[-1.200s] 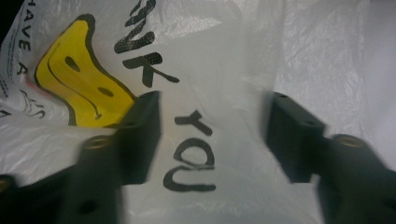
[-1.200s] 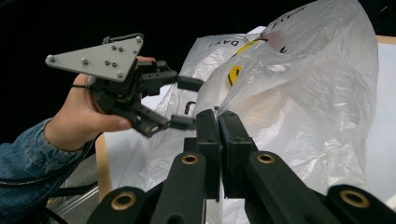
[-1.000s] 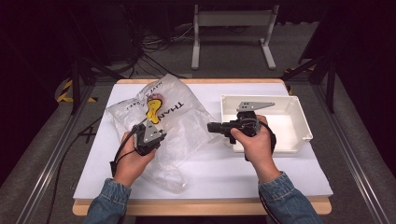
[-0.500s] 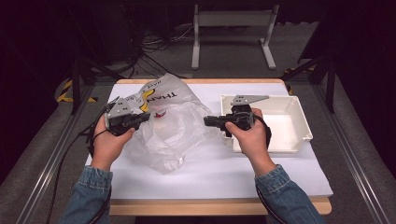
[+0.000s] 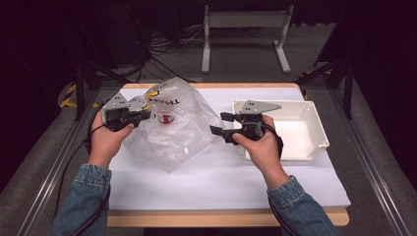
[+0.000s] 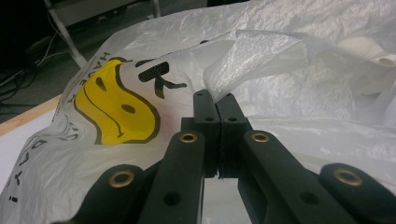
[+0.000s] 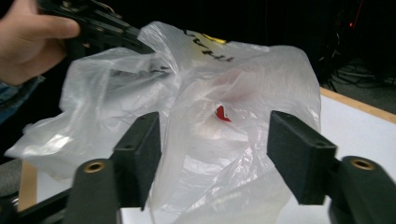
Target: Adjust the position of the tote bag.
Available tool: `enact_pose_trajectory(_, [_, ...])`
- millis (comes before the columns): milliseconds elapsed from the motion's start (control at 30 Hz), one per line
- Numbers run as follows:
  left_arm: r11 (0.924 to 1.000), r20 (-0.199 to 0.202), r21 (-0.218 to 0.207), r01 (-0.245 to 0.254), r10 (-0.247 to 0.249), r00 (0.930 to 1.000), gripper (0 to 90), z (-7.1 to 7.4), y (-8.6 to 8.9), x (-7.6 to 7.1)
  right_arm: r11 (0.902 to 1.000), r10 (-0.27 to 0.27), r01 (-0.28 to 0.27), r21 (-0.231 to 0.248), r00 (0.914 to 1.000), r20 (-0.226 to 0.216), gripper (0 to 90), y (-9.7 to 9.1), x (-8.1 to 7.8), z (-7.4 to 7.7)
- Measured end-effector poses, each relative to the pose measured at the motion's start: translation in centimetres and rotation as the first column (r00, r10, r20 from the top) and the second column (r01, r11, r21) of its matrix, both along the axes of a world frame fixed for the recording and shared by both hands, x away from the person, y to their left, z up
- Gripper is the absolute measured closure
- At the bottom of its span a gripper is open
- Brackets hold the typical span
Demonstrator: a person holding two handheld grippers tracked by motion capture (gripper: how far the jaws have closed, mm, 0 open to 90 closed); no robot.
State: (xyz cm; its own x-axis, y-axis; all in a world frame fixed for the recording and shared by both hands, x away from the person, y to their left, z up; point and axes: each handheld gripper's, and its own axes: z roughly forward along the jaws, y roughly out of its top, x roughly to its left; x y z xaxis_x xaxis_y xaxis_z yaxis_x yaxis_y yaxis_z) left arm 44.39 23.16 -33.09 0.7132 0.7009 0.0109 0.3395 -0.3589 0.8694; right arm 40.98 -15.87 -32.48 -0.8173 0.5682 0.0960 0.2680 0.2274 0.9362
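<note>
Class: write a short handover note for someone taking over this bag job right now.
Left tongs: shut on the plastic bag, holding its edge up off the table.
Right tongs: open, jaws just opened, standing at the bag's right side; pads not pressing.
Inside the bag: something white with a red mark; what it is cannot be told.
White tray: at right.
Done: one side of the bag lifted.
Left: probably grip the other side and open the bag.

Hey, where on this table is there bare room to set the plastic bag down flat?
The widest bare patch is the white table top along the near edge, between the two forearms. The shallow white plastic tray at right has a bare floor. It is crowded at back left, where the crumpled clear plastic bag hangs from the left tool.
</note>
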Motion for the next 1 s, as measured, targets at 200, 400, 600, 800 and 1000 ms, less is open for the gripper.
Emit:
enact_pose_trajectory(200, [1.0,-0.004,-0.009,-0.003,0.003,1.0,88.5,-0.1,0.4,0.2,0.9994,0.032,-0.033,0.009,0.9945,0.1,32.8,-0.3,-3.0,0.4])
enact_pose_trajectory(400, [0.9997,-0.006,-0.012,-0.021,0.021,0.9998,88.1,-0.1,1.1,0.5,0.9978,0.048,-0.044,-0.049,0.9968,0.065,34.5,-0.3,-5.0,-2.1])
enact_pose_trajectory(600, [0.9989,-0.007,-0.019,-0.042,0.042,0.9991,88.1,-0.1,2.0,0.4,0.9862,0.013,-0.001,-0.166,0.9974,0.071,29.1,0.0,-4.4,-4.1])
enact_pose_trajectory(800, [0.9978,-0.002,-0.031,-0.059,0.059,0.9983,88.2,-0.1,2.9,0.2,0.9498,0.006,0.023,-0.312,0.9956,0.093,21.7,1.9,-2.5,-5.0])
enact_pose_trajectory(1000, [0.9961,-0.003,-0.042,-0.078,0.078,0.997,88.2,-0.1,3.8,-0.1,0.9114,0.021,0.014,-0.411,0.9964,0.082,18.7,3.2,-1.6,-6.5])
